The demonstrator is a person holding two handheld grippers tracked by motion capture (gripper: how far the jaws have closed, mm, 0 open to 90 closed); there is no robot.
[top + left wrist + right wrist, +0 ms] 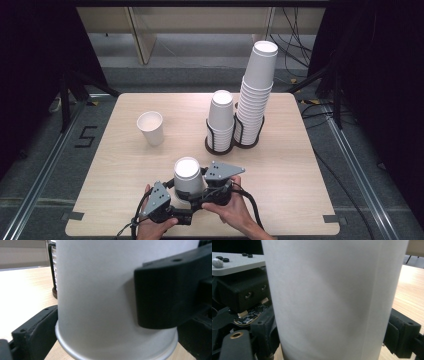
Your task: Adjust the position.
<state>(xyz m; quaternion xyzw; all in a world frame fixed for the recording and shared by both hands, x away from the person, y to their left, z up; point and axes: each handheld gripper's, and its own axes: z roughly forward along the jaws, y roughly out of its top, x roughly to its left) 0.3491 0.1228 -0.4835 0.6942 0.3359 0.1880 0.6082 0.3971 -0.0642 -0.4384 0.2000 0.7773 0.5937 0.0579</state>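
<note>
A white paper cup point(188, 175) stands between both grippers near the table's front edge; in the left gripper view its rolled rim point(75, 353) is at the bottom, so it is upside down. My left gripper point(176, 196) comes in from the lower left. Its jaws stand open around the cup point(100, 295), with one jaw just beside the wall. My right gripper point(202, 189) reaches in from the right and is shut on the cup point(332, 297), a jaw on each side. Whether the cup rests on the table I cannot tell.
An upright paper cup point(151, 127) stands at the left middle of the table point(300, 165). Two stacks of upside-down cups, a short stack point(221, 117) and a tall stack point(256, 95), sit in a black double holder point(220, 146) at the back right.
</note>
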